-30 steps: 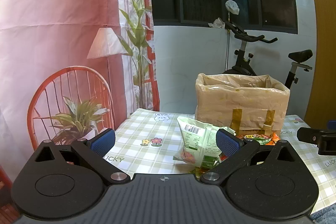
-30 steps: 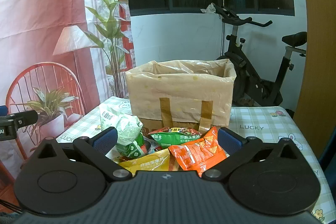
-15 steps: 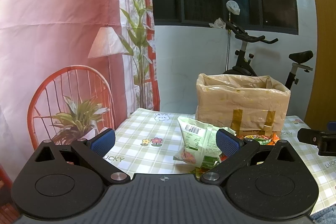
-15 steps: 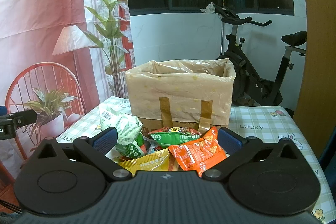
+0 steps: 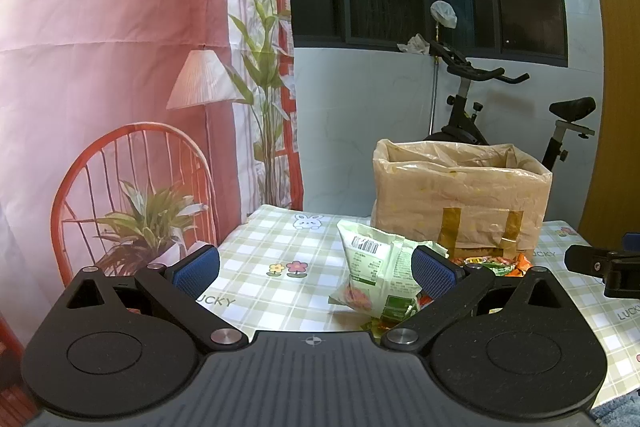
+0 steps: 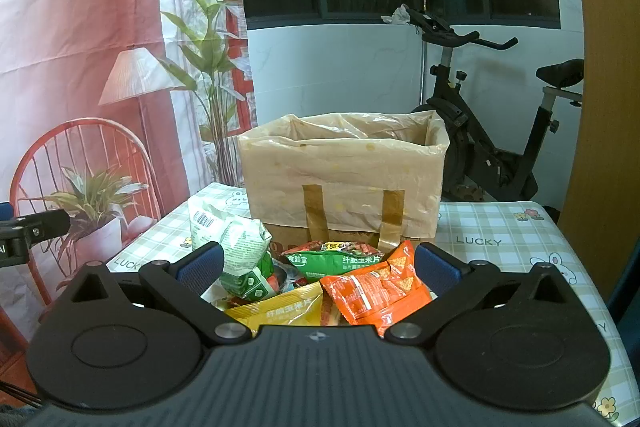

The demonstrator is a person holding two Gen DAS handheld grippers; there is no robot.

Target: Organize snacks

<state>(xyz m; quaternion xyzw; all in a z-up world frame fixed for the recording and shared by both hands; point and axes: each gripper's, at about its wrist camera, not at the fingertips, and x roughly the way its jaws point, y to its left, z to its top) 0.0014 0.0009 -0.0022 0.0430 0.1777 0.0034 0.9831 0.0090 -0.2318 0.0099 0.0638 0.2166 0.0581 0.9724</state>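
Note:
A pile of snack packets lies on the checked tablecloth in front of a plastic-lined cardboard box (image 6: 344, 183) (image 5: 460, 195). In the right wrist view I see a pale green packet (image 6: 232, 247), a dark green packet (image 6: 336, 259), an orange packet (image 6: 372, 291) and a yellow packet (image 6: 284, 311). My right gripper (image 6: 318, 265) is open, its fingers straddling the pile from the near side. My left gripper (image 5: 316, 267) is open over the table, with the pale green packet (image 5: 376, 275) just inside its right finger. Each gripper's tip shows at the edge of the other's view.
The table (image 5: 280, 251) has its left edge near a printed backdrop with a chair and plant (image 5: 132, 211). An exercise bike (image 6: 492, 139) stands behind the table against the white wall. A wooden panel (image 6: 600, 107) rises at the right.

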